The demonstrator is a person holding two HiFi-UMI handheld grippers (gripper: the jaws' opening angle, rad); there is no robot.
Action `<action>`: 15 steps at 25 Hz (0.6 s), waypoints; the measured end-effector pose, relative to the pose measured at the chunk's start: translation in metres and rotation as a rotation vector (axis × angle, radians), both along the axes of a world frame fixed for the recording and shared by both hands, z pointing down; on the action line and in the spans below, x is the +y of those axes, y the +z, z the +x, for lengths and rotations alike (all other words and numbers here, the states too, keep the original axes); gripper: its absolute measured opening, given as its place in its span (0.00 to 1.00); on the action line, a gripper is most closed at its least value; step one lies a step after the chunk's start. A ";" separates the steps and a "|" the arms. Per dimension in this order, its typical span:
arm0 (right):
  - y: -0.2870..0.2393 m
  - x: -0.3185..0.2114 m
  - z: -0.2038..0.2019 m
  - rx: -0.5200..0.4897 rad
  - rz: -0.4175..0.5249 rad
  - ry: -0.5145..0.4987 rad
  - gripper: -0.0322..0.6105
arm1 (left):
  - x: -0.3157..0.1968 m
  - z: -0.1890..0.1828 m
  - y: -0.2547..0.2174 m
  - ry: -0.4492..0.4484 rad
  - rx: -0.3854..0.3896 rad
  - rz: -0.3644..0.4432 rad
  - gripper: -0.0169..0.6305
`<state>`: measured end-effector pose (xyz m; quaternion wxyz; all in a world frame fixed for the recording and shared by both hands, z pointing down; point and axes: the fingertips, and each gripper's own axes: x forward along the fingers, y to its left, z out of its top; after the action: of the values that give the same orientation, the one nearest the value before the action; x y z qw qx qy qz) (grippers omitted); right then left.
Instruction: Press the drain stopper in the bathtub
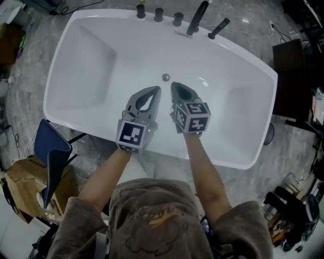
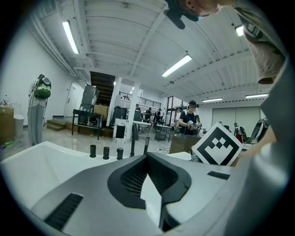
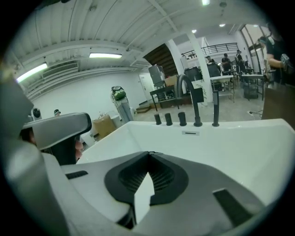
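A white bathtub (image 1: 91,60) fills the head view, with a small round metal drain stopper (image 1: 165,77) on its floor near the middle. My left gripper (image 1: 157,89) hangs above the tub just short of the stopper and a little left of it, jaws shut on nothing. My right gripper (image 1: 172,85) is beside it, its tips just below and right of the stopper, also shut and empty. In the left gripper view the jaws (image 2: 147,155) meet at the tips; the right gripper view shows the same for the right gripper (image 3: 148,153). Neither gripper view shows the stopper.
Black tap fittings stand on the tub's far rim: three knobs (image 1: 158,14), a curved spout (image 1: 198,17) and a handle (image 1: 218,28). A cardboard box (image 1: 20,189) and blue bag (image 1: 50,152) lie on the floor at left, a dark cabinet (image 1: 291,76) at right.
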<state>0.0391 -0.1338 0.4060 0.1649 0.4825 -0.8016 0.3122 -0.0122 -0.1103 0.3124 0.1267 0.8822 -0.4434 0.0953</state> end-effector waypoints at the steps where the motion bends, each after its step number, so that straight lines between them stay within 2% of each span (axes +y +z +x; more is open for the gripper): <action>1: -0.014 0.004 0.000 -0.008 0.008 -0.004 0.05 | 0.005 0.001 -0.010 -0.002 0.006 -0.001 0.04; 4: -0.055 0.018 -0.004 -0.031 0.036 -0.030 0.05 | 0.022 0.005 -0.041 -0.005 0.023 -0.026 0.04; 9: -0.115 0.046 -0.015 -0.050 0.104 -0.111 0.05 | 0.051 0.002 -0.085 0.013 0.021 -0.023 0.04; 15: -0.165 0.080 -0.014 -0.083 0.152 -0.179 0.05 | 0.074 0.002 -0.123 0.037 0.019 -0.018 0.04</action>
<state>0.0248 -0.0535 0.2410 0.1217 0.4070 -0.8689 0.2541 -0.0098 -0.0362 0.1894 0.1369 0.8899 -0.4250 0.0930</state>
